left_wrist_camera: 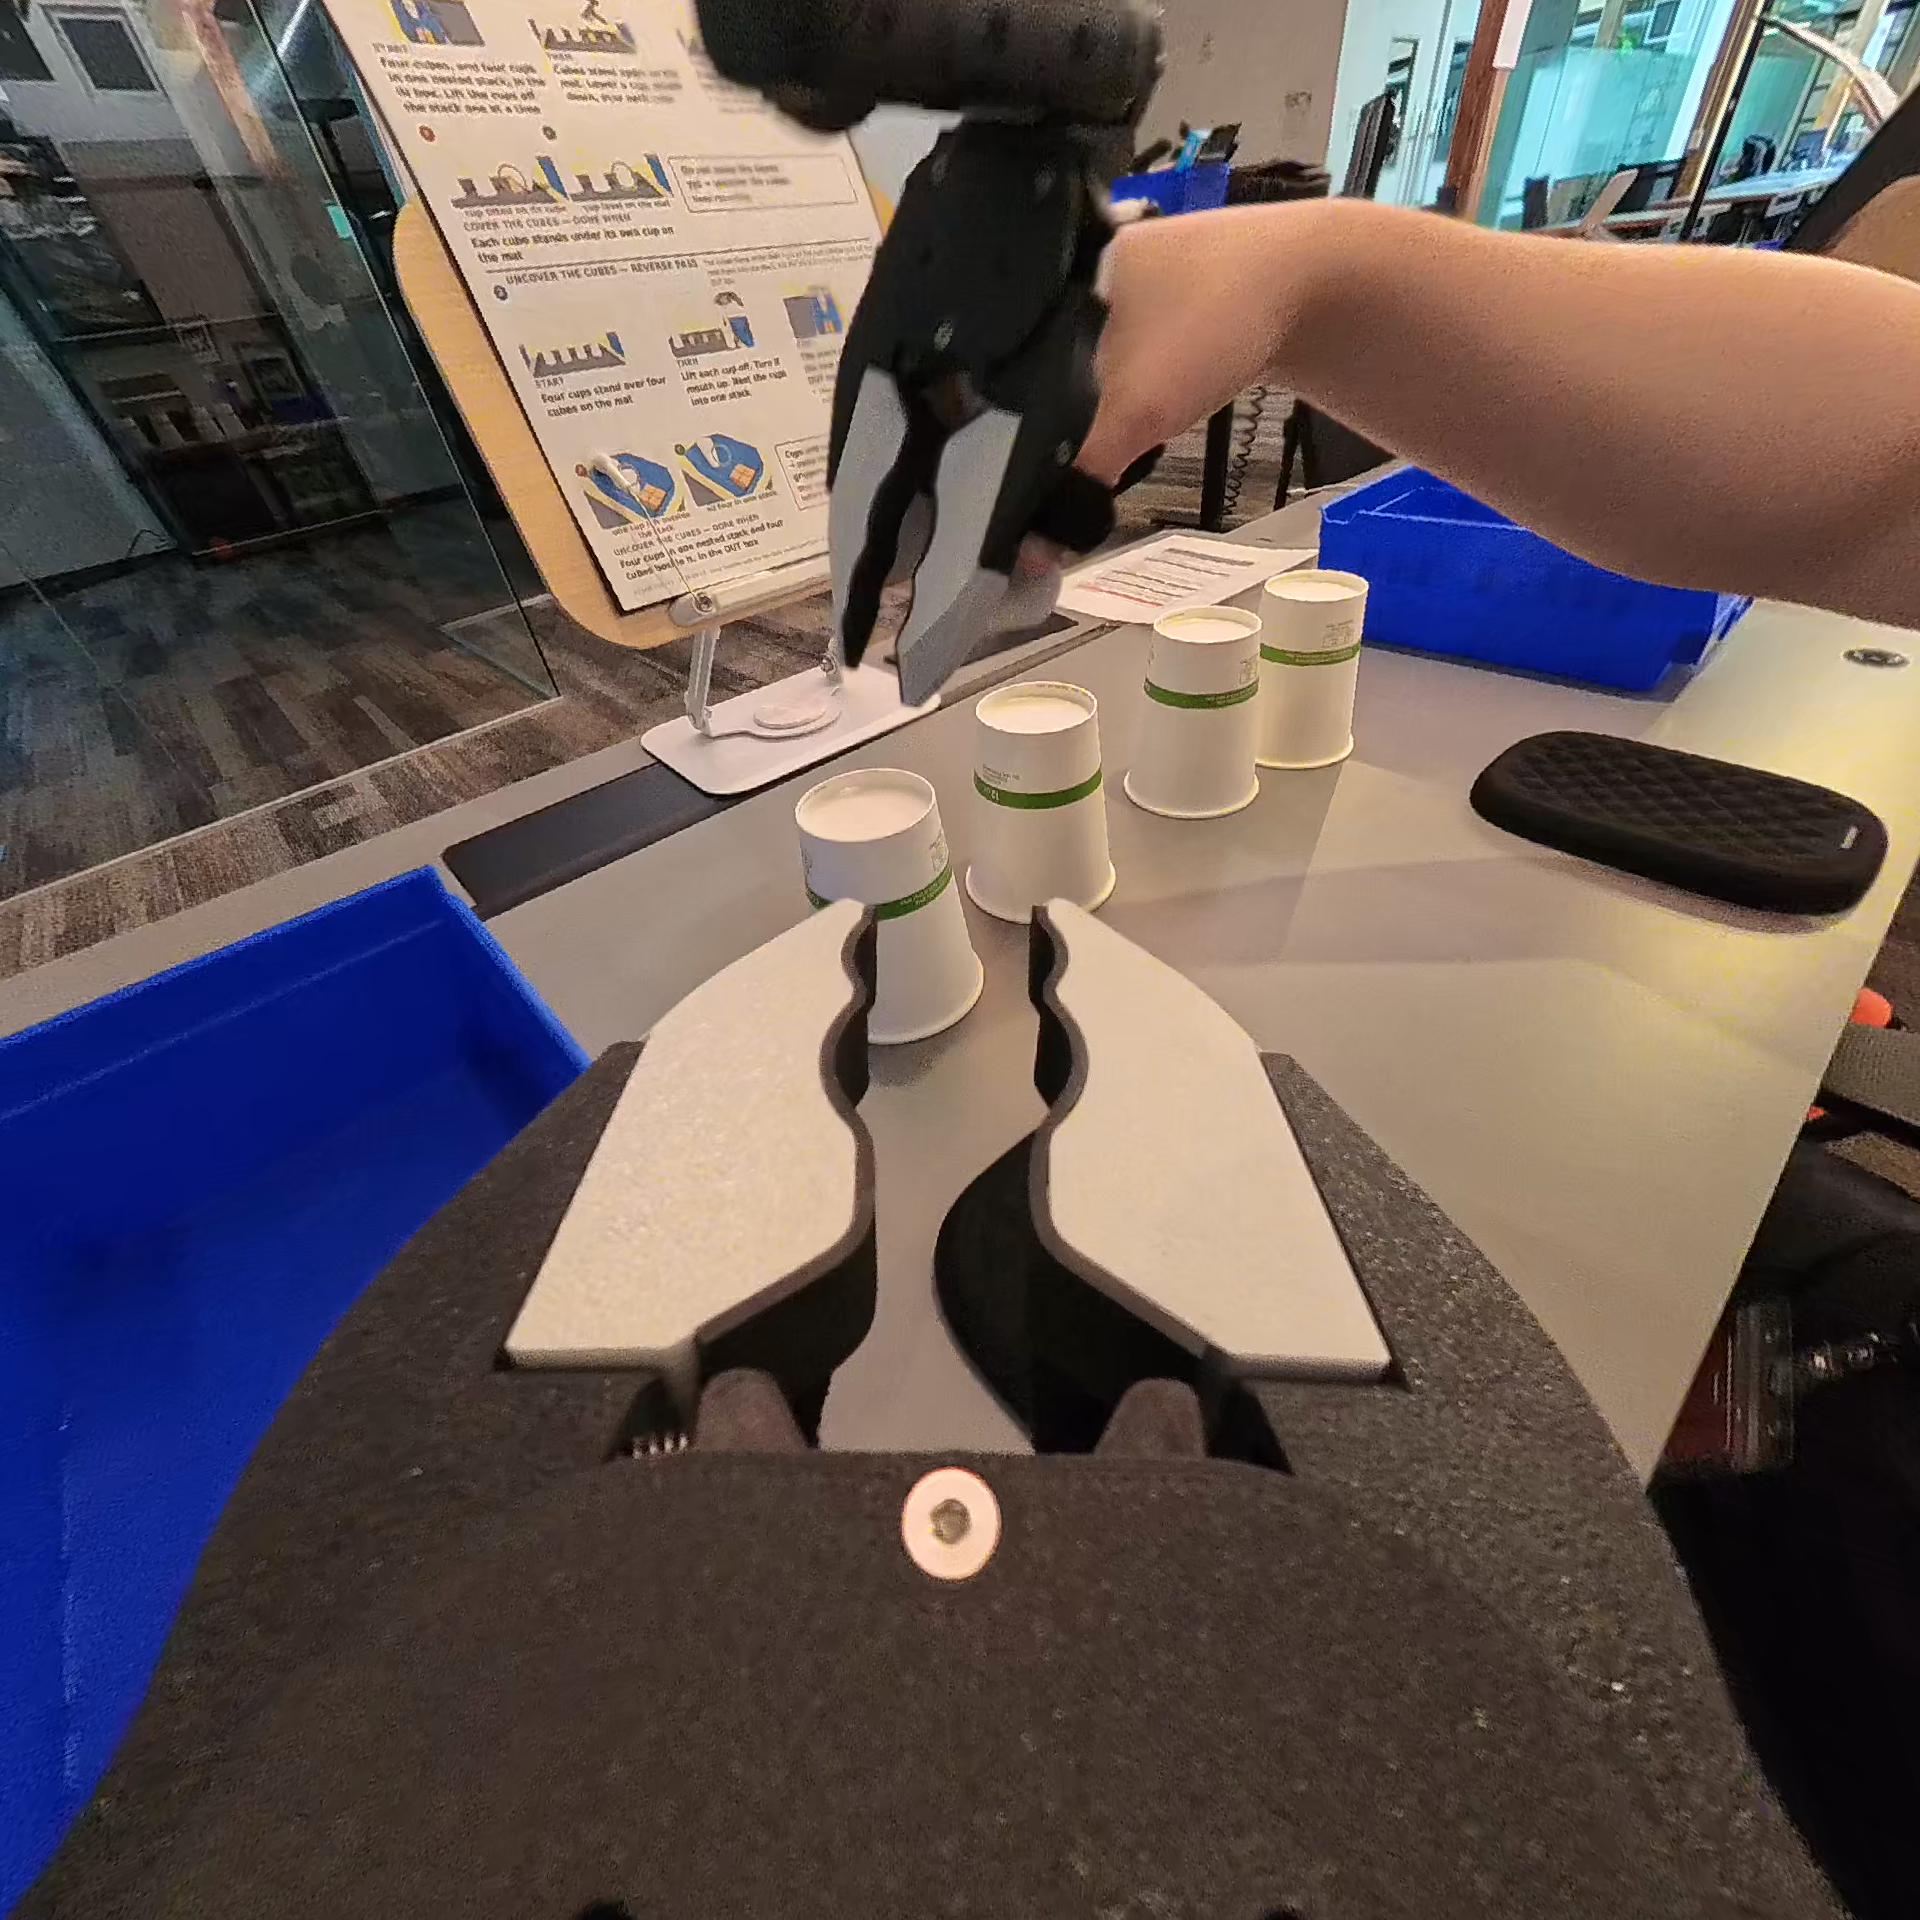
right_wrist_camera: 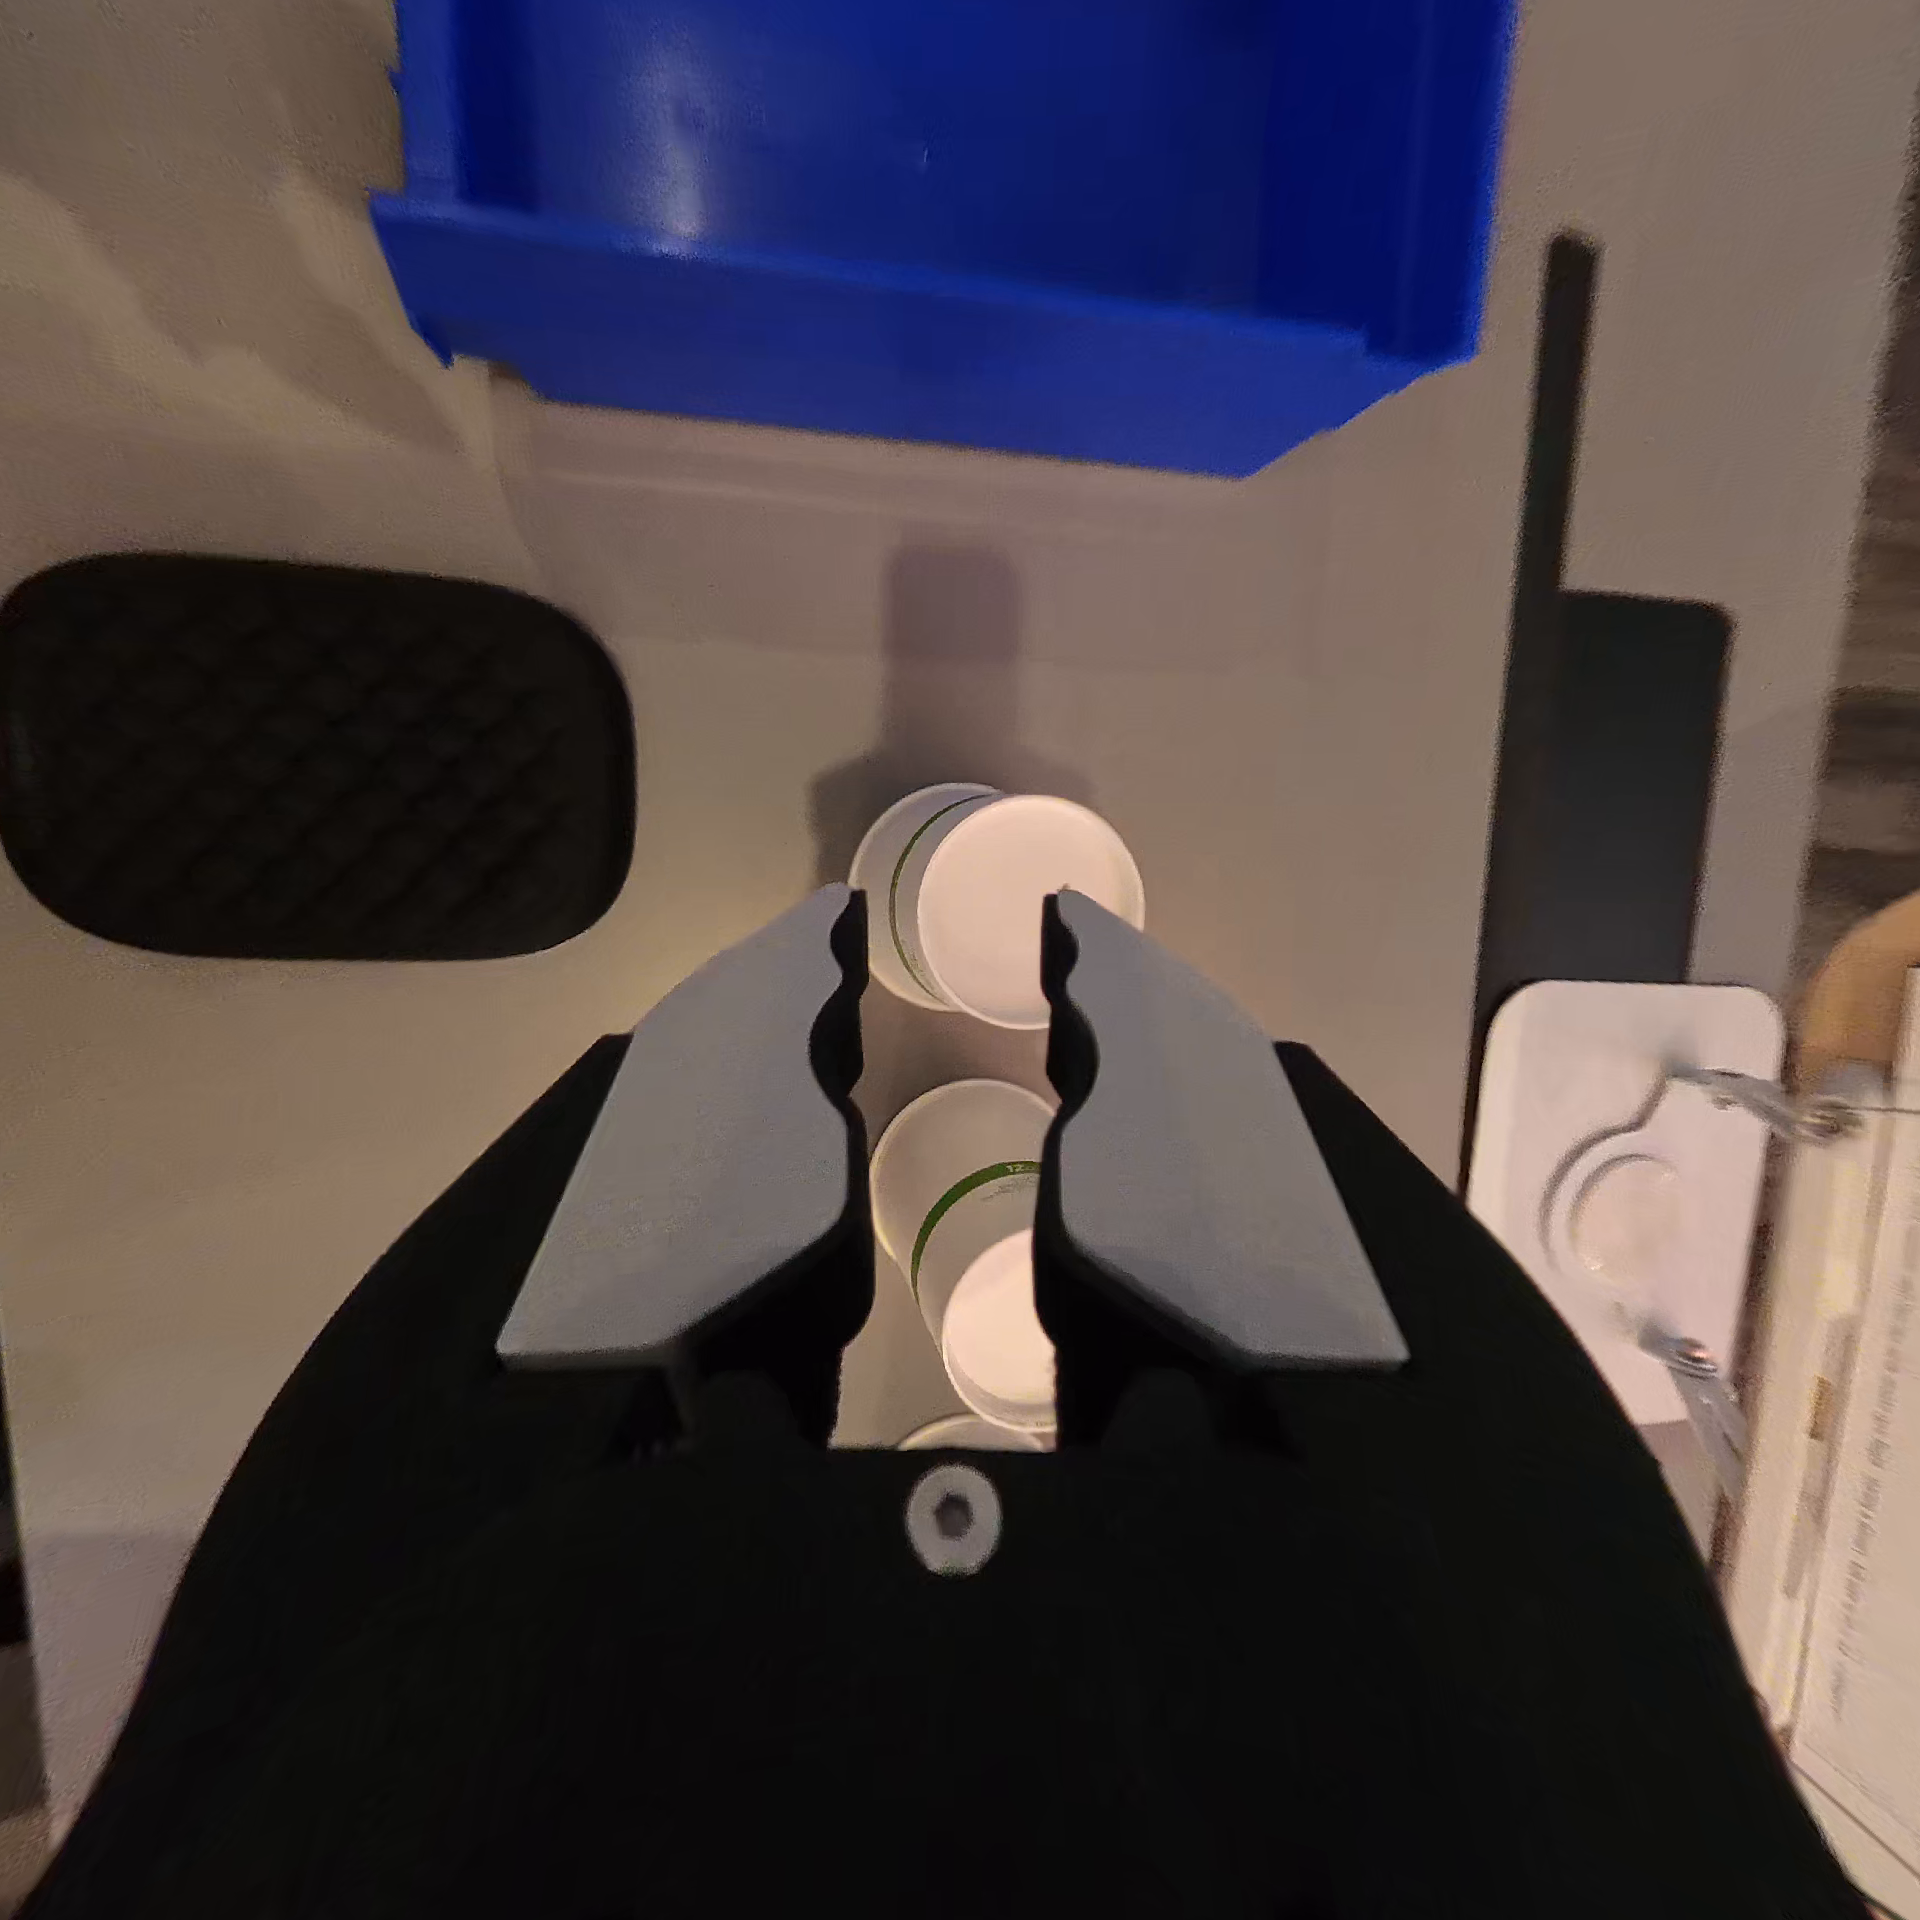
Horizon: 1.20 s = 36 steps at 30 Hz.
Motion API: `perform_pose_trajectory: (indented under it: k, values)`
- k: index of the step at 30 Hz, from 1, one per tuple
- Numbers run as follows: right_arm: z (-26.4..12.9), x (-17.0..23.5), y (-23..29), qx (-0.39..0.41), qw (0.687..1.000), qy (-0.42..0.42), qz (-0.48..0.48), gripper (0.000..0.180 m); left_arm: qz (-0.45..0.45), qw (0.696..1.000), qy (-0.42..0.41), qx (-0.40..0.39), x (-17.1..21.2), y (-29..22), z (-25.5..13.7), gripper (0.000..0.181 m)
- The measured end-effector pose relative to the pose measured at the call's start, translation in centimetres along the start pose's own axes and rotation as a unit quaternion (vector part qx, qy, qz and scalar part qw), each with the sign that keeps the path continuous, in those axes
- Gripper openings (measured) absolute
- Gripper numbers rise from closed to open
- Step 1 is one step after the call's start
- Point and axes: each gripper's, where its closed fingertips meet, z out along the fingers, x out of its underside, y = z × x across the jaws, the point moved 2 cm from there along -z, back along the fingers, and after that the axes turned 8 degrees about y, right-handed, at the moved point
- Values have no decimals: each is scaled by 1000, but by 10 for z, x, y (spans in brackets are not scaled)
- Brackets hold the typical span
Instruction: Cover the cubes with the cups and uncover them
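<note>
Four upturned cups [left_wrist_camera: 1039, 800] stand in a row; two grippers, left [left_wrist_camera: 951, 914] and right [right_wrist_camera: 956, 904], fingers apart, empty.

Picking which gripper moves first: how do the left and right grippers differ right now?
The left gripper sits low, aimed along the table at the nearest cup; the right gripper hangs high, pointing down over the row of cups. The left is beside the near blue bin, the right farther along. Both are open and empty.
</note>
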Motion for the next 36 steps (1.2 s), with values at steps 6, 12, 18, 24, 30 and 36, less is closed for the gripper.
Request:
perform_pose_trajectory:
  k: [6,12,18,24,30,36]
  values:
    - [-65,8,12,47,990,-136,10,35,-33,999,-8,-7,-13,1,23,27]
    - [-116,69,24,71,960,-266,46,35,-44,999,-5,-1,-31,-5,55,27]
    - [-166,160,-3,119,916,-362,126,34,-11,1000,0,-8,-70,-7,90,24]
    - [-209,240,-27,165,855,-450,198,33,28,999,-40,-9,-133,-8,117,20]
    - [-194,288,-56,193,842,-431,261,35,21,995,-94,9,-178,-12,146,19]
    - [-176,294,-66,183,847,-412,281,36,-20,991,-129,16,-201,-3,169,19]
